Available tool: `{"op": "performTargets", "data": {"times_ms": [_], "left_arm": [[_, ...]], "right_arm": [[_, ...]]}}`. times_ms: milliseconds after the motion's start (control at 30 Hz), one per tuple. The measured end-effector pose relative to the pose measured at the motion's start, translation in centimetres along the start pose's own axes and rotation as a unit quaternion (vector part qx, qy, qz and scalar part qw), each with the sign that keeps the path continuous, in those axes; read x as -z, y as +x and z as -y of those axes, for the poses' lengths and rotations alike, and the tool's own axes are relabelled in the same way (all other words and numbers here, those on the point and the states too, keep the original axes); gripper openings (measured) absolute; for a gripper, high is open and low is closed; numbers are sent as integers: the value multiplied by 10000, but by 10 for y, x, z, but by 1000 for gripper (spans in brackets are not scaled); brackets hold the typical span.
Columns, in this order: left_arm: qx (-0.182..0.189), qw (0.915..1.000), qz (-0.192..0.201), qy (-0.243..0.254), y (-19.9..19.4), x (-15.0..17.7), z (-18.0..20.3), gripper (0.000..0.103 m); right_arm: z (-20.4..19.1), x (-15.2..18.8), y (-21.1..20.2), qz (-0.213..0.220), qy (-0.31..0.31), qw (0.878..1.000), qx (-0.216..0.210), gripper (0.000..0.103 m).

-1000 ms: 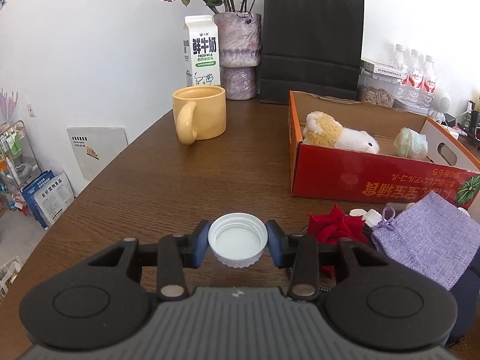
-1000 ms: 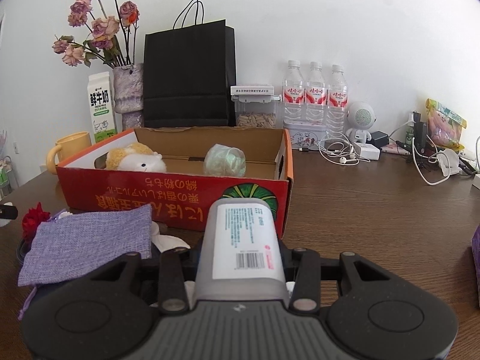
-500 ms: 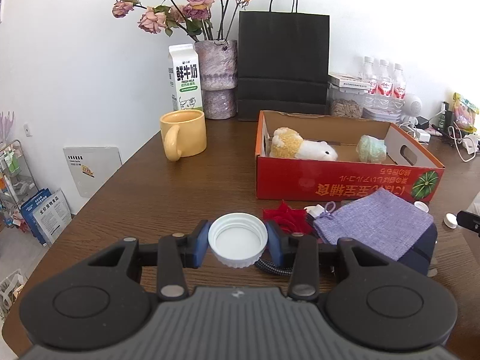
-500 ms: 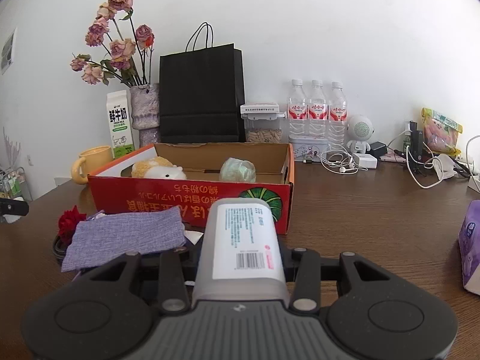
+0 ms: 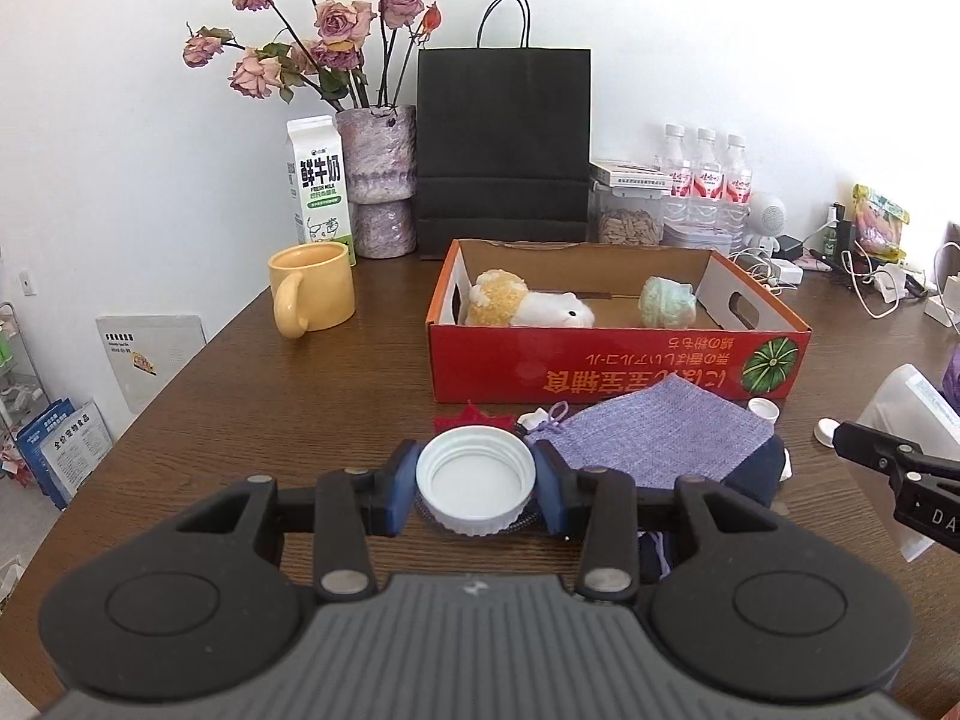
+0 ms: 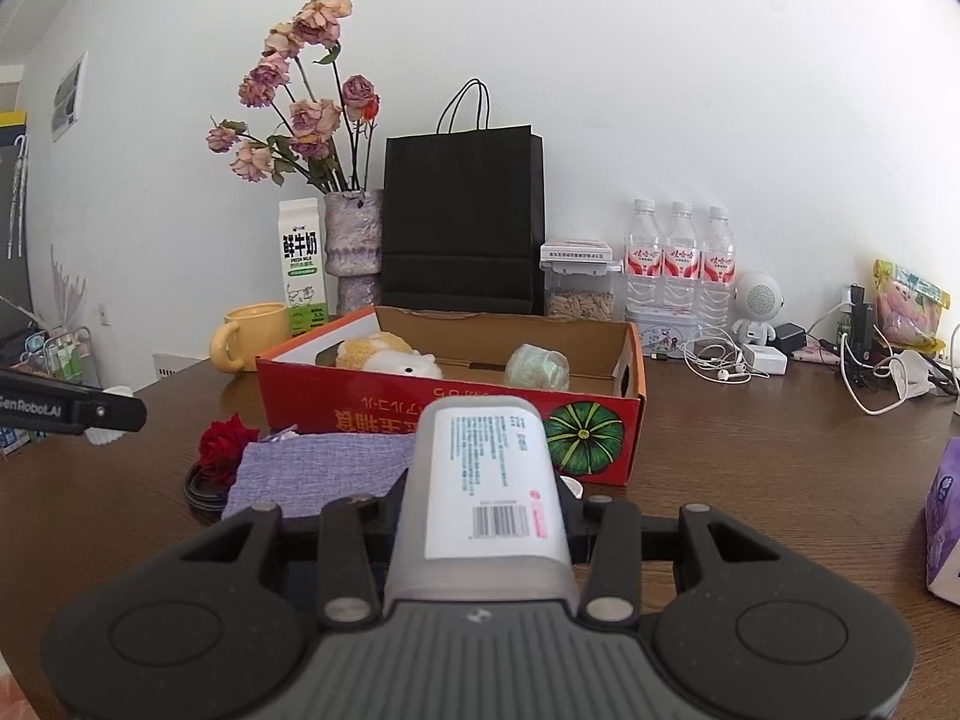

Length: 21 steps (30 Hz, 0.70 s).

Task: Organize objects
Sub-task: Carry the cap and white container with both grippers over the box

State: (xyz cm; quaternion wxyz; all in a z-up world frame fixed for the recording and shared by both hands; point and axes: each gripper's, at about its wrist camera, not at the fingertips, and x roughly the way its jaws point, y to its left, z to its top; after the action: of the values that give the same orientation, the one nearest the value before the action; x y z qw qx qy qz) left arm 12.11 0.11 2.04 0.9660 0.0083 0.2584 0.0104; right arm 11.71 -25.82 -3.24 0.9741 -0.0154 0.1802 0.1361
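Observation:
My left gripper (image 5: 475,489) is shut on a white screw lid (image 5: 475,480), open side up, held above the brown table. My right gripper (image 6: 483,516) is shut on a frosted white bottle (image 6: 483,492) with a barcode label; its fingertips are hidden by the bottle. That bottle (image 5: 912,414) and the right gripper show at the right edge of the left wrist view. The red cardboard box (image 5: 618,360) ahead holds a plush toy (image 5: 528,306) and a pale green ball (image 5: 666,303). A purple cloth pouch (image 5: 648,438) and a red fabric flower (image 6: 225,447) lie in front of the box.
A yellow mug (image 5: 312,294), milk carton (image 5: 318,186), vase of dried roses (image 5: 384,180), black paper bag (image 5: 504,144), seed jar (image 5: 630,222) and water bottles (image 5: 705,180) stand behind the box. Small white caps (image 5: 763,409) lie by the pouch. Cables (image 6: 888,372) clutter the right.
Both grippers have pulled back and risen from the box, so more of the table shows. The left gripper has also swung right. Both still hold the lid and the bottle.

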Motion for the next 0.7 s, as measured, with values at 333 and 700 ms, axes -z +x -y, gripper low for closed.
{"op": "performTargets", "data": {"times_ms": [333, 700], "left_arm": [[106, 9999, 78, 75, 7, -13, 19, 41], [230, 9994, 180, 162, 34, -38, 38, 41]], "right_arm": [[-11, -12, 4, 117, -102, 9997, -183, 40], [-8, -38, 27, 293, -160, 9989, -323, 40]]}}
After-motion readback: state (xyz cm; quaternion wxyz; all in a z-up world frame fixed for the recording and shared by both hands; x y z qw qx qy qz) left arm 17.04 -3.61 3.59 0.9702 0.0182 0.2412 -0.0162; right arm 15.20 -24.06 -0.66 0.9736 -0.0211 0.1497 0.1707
